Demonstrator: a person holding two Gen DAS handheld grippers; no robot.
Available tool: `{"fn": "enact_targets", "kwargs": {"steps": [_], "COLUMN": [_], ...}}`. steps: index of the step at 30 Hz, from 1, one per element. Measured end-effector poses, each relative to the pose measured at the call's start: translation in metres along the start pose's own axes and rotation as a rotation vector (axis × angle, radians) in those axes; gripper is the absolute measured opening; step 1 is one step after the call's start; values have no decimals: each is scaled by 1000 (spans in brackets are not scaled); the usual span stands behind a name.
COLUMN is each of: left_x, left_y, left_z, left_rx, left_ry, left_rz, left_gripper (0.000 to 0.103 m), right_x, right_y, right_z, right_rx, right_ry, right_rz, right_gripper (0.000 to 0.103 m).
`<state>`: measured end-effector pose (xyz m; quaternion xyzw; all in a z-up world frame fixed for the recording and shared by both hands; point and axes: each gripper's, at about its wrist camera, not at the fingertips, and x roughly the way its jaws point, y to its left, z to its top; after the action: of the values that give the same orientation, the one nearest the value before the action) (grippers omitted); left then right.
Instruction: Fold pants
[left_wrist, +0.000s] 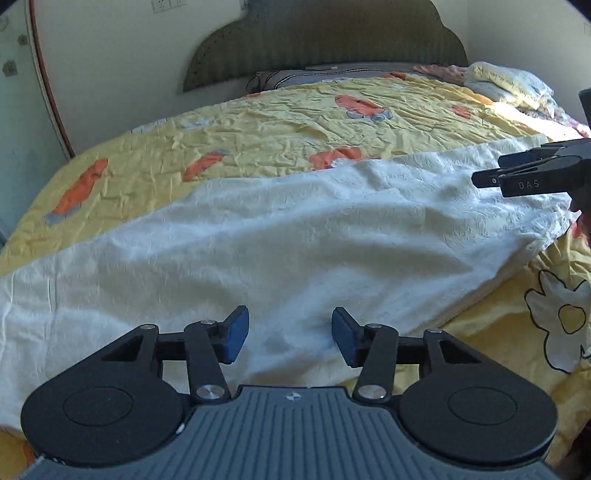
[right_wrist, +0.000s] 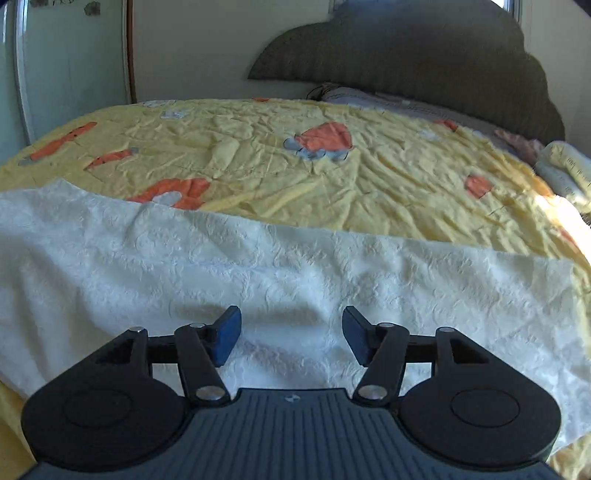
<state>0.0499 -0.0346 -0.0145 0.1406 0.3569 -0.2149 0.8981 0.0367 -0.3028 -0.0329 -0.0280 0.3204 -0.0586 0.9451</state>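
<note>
Left wrist view shows the left gripper (left_wrist: 290, 334) with jaws apart and empty above white pants (left_wrist: 258, 236) lying along the bed's near edge, the right gripper (right_wrist: 291, 334) likewise parted and empty, yellow bedspread (left_wrist: 258, 125) and headboard (left_wrist: 325, 40) beyond.

I had the left gripper (left_wrist: 290, 334) tilted downward with its blue pads (left_wrist: 236, 334) parted and nothing between them. My right gripper (right_wrist: 291, 334) was likewise angled down, jaws apart and empty, showing side-on at the left camera's right edge.
</note>
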Motion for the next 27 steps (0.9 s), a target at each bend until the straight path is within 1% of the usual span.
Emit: {"fn": "enact_targets", "kwargs": {"steps": [1, 2, 4, 6, 8, 10, 12, 13, 15, 16, 17, 18, 19, 20, 22, 24, 25, 26, 27], "left_x": [-7, -16, -32, -49, -64, -78, -88, -89, -89, -90, -90, -89, -88, -85, -80, -76, -77, -75, -77], "left_y": [7, 16, 34, 60, 93, 129, 155, 166, 181, 189, 196, 202, 207, 212, 219, 225, 225, 226, 225], "left_z": [-4, -8, -15, -22, -30, -40, -50, -54, -62, -65, -69, -71, -75, -78, -83, -89, -91, -91, -92], "left_rx": [-30, -56, -108, -179, -281, -415, -513, -548, -607, -644, -685, -722, -761, -794, -854, -921, -940, -945, -947], "left_ry": [-15, -39, -78, -99, -91, -64, -49, -34, -8, -1, -2, -4, -6, -5, 7, -4, -13, -26, -36], "left_rz": [6, 37, 138, 258, 345, 401, 429, 444, 463, 450, 423, 399, 370, 346, 317, 284, 290, 300, 311], "left_gripper": [56, 56, 56, 56, 56, 56, 56, 56, 55, 55, 54, 49, 47, 42, 39, 25, 20, 19, 17], "right_x": [-6, -12, -20, -23, -31, -43, -52, -56, -58, -59, -59, -58, -55, -52, -51, -53, -55, -55, -54], "right_y": [9, 20, 47, 85, 134, 181, 222, 240, 269, 281, 290, 297, 301, 302, 302, 302, 303, 305, 307], "right_z": [4, 10, 21, 29, 34, 33, 29, 27, 21, 18, 13, 10, 5, 3, -1, -2, -4, -6, -8], "right_rx": [-12, -11, -15, -64, -179, -304, -421, -471, -560, -604, -646, -681, -706, -721, -738, -754, -767, -779, -785], "right_ry": [-31, -56, -93, -124, -171, -214, -234, -241, -248, -247, -244, -238, -226, -215, -200, -199, -202, -203, -201], "right_rz": [44, 136, 305, 432, 538, 641, 737, 763, 782, 777, 762, 748, 738, 730, 725, 719, 711, 709, 709], "right_gripper": [60, 60, 60, 60, 55, 54, 54, 51, 49, 45, 36, 33, 32, 28, 28, 24, 21, 17, 15]}}
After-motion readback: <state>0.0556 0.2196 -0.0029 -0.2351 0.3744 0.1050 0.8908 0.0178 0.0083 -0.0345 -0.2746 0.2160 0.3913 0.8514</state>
